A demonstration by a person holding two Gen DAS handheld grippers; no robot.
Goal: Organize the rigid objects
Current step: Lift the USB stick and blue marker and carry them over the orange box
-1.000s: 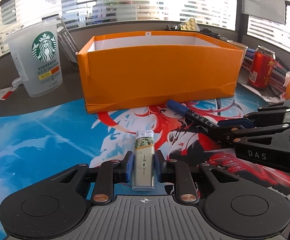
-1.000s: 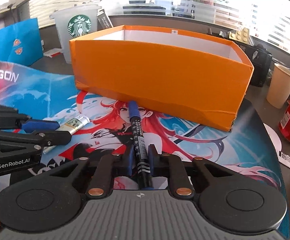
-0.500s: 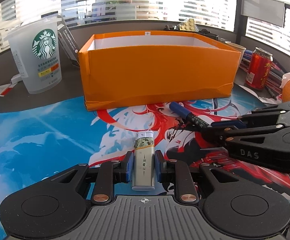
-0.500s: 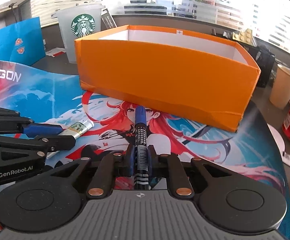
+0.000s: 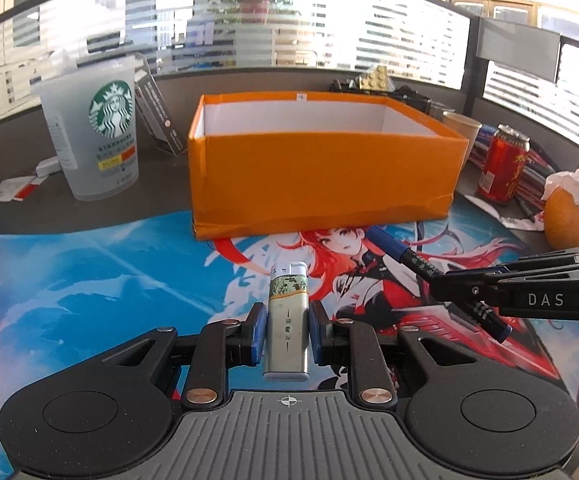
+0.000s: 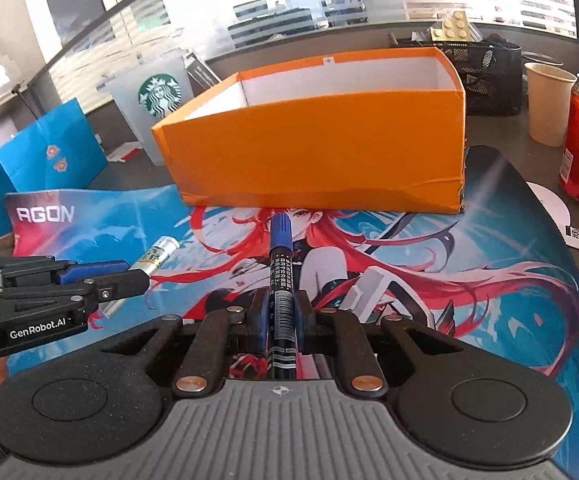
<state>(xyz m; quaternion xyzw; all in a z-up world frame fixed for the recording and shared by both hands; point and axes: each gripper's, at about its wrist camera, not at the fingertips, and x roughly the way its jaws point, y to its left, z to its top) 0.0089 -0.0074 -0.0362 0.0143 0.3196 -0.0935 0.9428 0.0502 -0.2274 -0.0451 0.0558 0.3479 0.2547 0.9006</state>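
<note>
Grey table (image 5: pixel 69 208) w/ a bright anime mat (image 6: pixel 489 264) across the front. Open orange box (image 5: pixel 321 180) sits at the mat's far edge, white inside. Frosted Starbucks cup (image 5: pixel 97 136) stands left of it, red can (image 5: pixel 503 168) to the right. Left hand-held gripper (image 5: pixel 287 330) is clenched on a lighter (image 5: pixel 287 320), held above the mat, pointing at the box. Right hand-held gripper (image 6: pixel 281 320) is clamped on a blue marker (image 6: pixel 280 280), cap toward the box front, near it.
</note>
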